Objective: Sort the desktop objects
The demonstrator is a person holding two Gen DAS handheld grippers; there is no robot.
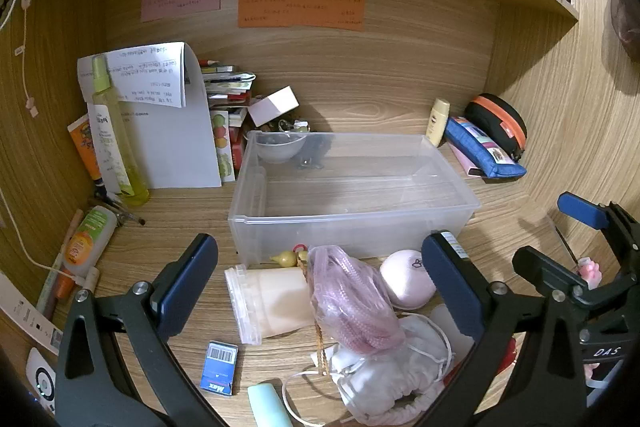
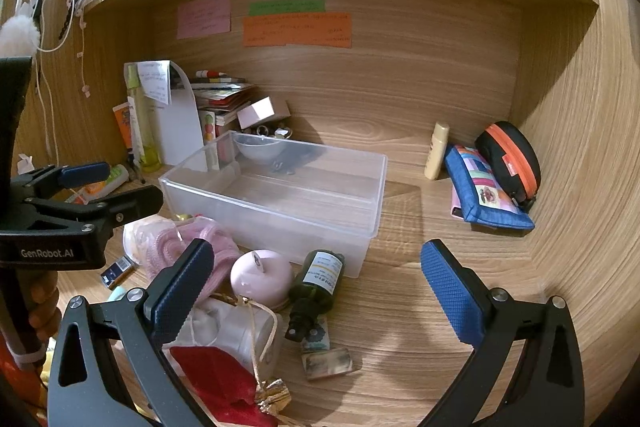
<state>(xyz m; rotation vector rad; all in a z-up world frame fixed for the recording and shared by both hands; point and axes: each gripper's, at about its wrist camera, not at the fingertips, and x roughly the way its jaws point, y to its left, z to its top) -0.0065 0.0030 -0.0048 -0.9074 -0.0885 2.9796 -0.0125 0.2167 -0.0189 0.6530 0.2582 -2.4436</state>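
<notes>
I held both grippers above the wooden desk (image 2: 400, 307), each tilted down toward the clutter. My left gripper (image 1: 320, 283) had its jaws spread wide with nothing between the pads; under it lay a clear bag of pink cord (image 1: 352, 303), a cream jar with a clear lid (image 1: 268, 303) on its side, and a white drawstring pouch (image 1: 392, 379). My right gripper (image 2: 316, 287) was just as wide apart and gripped nothing

The clear plastic bin (image 1: 352, 195) sat in the middle of the desk, just behind the pile, and looked bare inside apart from what showed through its far wall. A round pink case (image 2: 262, 277) lay touching its front wall, and a dark green bottle with a white label (image 2: 318, 283) lay on its side just beside that, its cap pointing toward me. Nearer me were a red pouch (image 2: 220, 383) with a gold tassel and a small brownish block (image 2: 328, 365). A small blue box with a barcode (image 1: 219, 367) lay flat near my left gripper's left finger, and a pale mint tube (image 1: 268, 407) sat at the lower edge

Off to the right, well apart from the pile, a blue pencil case (image 2: 486, 195) leaned against a black case with an orange zip (image 2: 510, 159), and a cream bottle (image 2: 436, 151) stood upright by the back wall. On the left a tall yellow-green spray bottle (image 1: 116, 135) stood before white papers (image 1: 168, 131)
</notes>
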